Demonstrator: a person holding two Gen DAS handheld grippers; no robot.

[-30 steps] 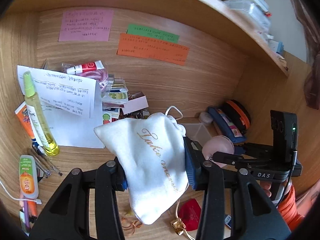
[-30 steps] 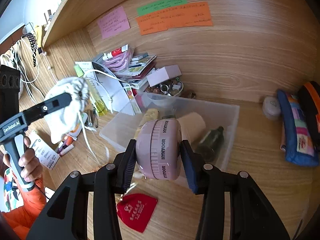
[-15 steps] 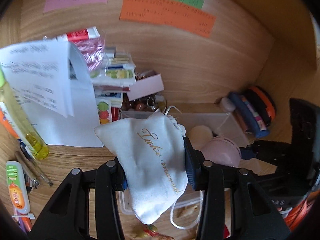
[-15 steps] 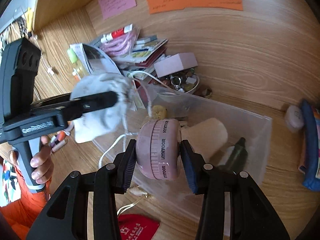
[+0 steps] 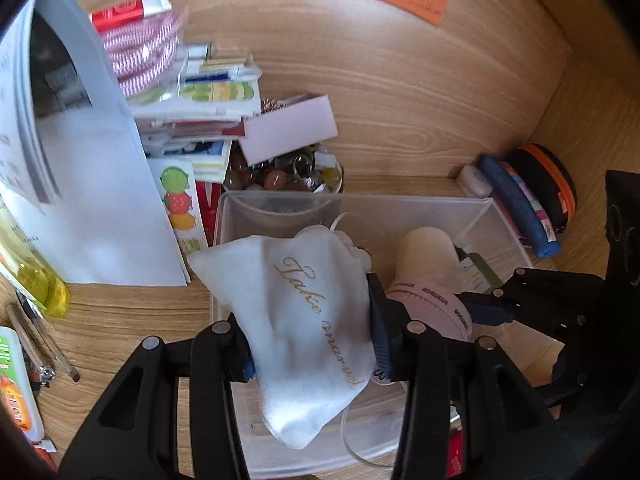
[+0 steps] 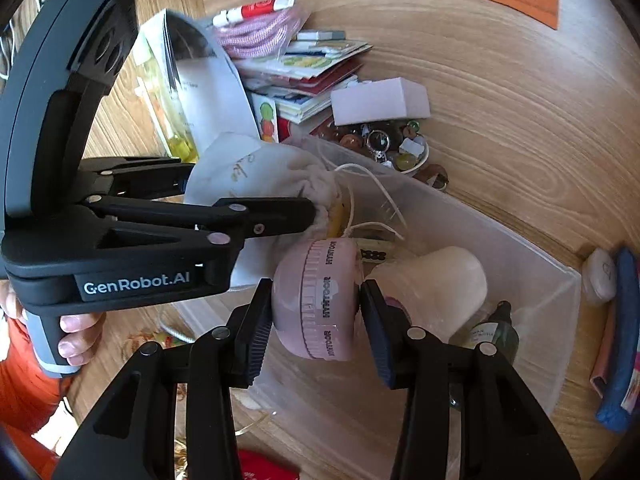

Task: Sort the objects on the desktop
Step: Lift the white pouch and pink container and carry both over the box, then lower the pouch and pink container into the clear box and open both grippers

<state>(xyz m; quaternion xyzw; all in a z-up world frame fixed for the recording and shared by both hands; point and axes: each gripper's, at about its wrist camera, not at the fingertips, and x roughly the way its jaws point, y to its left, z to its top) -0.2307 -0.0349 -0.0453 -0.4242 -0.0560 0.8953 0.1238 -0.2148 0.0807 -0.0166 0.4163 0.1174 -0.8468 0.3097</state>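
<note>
Carrying two finds at once, the person is at the drop-off step of the sorting. The left hand-held gripper (image 5: pixel 310 344) pinches a white drawstring pouch (image 5: pixel 304 320), and the right hand-held gripper (image 6: pixel 316 312) pinches a round pink case (image 6: pixel 316 300) edge-on; both hang over the clear plastic bin (image 5: pixel 496 216) on the wooden surface (image 6: pixel 500 100). Next, I judge, each needs lowering into free space and its jaws spreading, one at a time, since the two tools sit close together. Inside the bin, a cream rounded object (image 6: pixel 440 280) and a small dark bottle (image 6: pixel 500 328) take up the right side, and the pouch's cord (image 6: pixel 368 184) dangles where it could snag. Outside stand a dish of beads (image 5: pixel 288 176), stacked cards (image 5: pixel 200 112) and a yellow bottle (image 5: pixel 36 280).
</note>
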